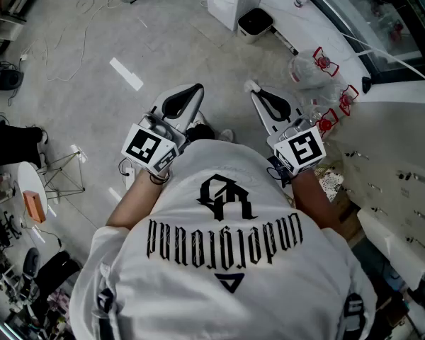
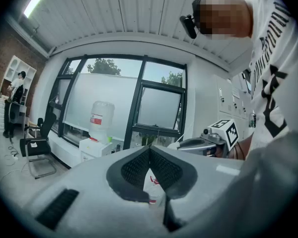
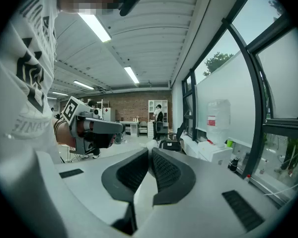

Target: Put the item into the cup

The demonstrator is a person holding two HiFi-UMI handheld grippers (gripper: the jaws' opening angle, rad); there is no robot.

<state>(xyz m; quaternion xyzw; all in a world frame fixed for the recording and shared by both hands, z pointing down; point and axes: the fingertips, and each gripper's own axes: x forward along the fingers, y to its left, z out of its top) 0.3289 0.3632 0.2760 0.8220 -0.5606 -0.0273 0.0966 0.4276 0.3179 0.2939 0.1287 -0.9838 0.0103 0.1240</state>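
evidently both tools are carried at chest height, aimed out over the floor rather than at any target. the left gripper (image 1: 188, 98) has its jaws tip to tip; a small white bit with red print (image 2: 151, 181) shows in the gap behind them, and i cannot tell whether it is held or lies beyond. the right gripper (image 1: 263, 96) is closed on nothing. no cup or item is plain to see; the clear, red-trimmed clutter (image 1: 317, 64) on the white counter (image 1: 404, 129) may hold them.
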